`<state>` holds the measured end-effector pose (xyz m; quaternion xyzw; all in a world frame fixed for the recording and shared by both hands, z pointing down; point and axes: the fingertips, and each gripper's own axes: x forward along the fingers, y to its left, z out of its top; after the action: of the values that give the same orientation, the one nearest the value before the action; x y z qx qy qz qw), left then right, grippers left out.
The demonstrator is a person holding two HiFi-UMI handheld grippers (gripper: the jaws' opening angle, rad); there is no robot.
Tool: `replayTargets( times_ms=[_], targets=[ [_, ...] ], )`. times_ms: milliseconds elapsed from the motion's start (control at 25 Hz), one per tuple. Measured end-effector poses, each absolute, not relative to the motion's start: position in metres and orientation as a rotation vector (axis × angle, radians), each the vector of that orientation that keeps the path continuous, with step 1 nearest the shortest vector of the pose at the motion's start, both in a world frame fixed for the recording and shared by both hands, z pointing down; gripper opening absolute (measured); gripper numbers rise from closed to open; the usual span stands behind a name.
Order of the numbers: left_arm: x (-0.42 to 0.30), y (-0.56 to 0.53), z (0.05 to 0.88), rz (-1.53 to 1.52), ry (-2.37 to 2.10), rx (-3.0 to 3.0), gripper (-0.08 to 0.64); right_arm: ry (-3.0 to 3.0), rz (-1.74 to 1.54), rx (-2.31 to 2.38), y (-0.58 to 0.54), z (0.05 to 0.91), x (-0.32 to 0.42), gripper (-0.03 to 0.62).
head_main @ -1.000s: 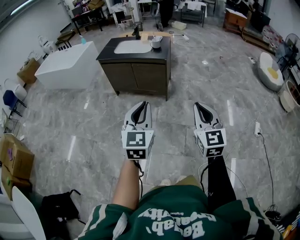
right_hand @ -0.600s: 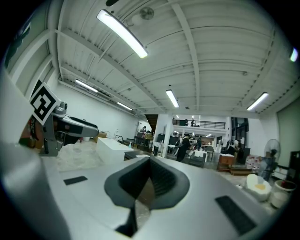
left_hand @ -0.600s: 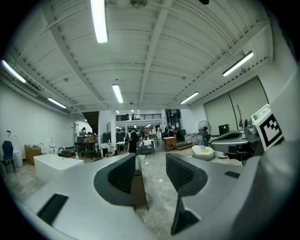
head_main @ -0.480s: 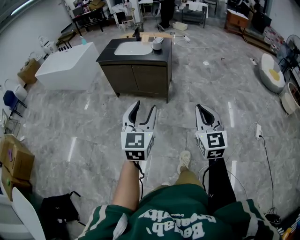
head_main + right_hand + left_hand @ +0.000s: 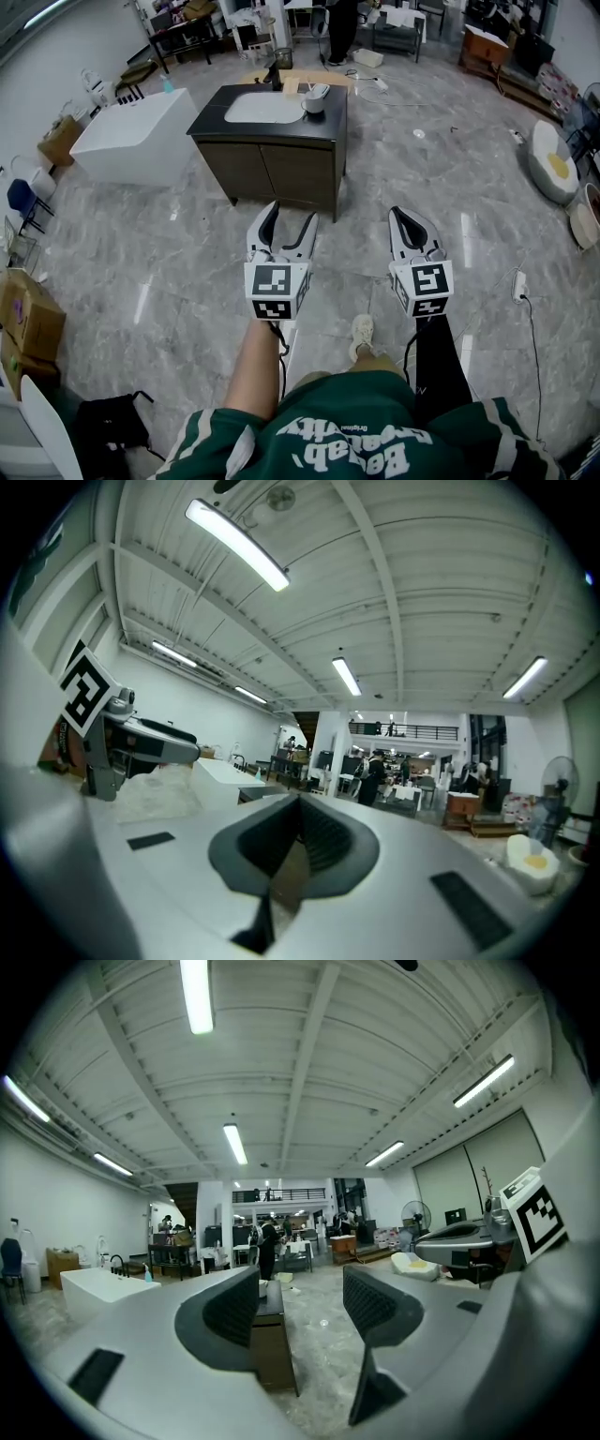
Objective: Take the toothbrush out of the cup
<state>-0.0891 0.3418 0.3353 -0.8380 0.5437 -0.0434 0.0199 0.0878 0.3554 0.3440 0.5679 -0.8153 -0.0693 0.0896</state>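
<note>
This is a large open industrial hall set up as a workshop or test space, not a home. A lone vanity cabinet (image 5: 272, 155) with a basin stands free on the grey marble-look floor (image 5: 169, 253), with no walls around it. To its left sits a white bathtub (image 5: 131, 136), equally unplumbed-looking. Beyond the cabinet stand desks (image 5: 183, 33) and a person (image 5: 342, 28); nearer than it, at the left edge, are cardboard boxes (image 5: 28, 319). Overhead, a ribbed ceiling (image 5: 319, 1072) carries strip lights (image 5: 196, 996), and far behind the cabinet runs a mezzanine railing (image 5: 281, 1194).

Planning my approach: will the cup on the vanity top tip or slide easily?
Likely light: the cup looks small beside the sink basin. It stands free on the smooth dark vanity top, so it could slide or tip. Material can't be told from here.
</note>
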Motion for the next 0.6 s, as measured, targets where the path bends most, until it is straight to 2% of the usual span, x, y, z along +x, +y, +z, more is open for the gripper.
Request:
replayTargets(
  times_ms=[600],
  targets=[
    [-0.021,0.143,0.341,-0.172,1.770,-2.570,0.288,-2.534,-0.199,1.560,0.138,0.345,0.141,0.005]
  ],
)
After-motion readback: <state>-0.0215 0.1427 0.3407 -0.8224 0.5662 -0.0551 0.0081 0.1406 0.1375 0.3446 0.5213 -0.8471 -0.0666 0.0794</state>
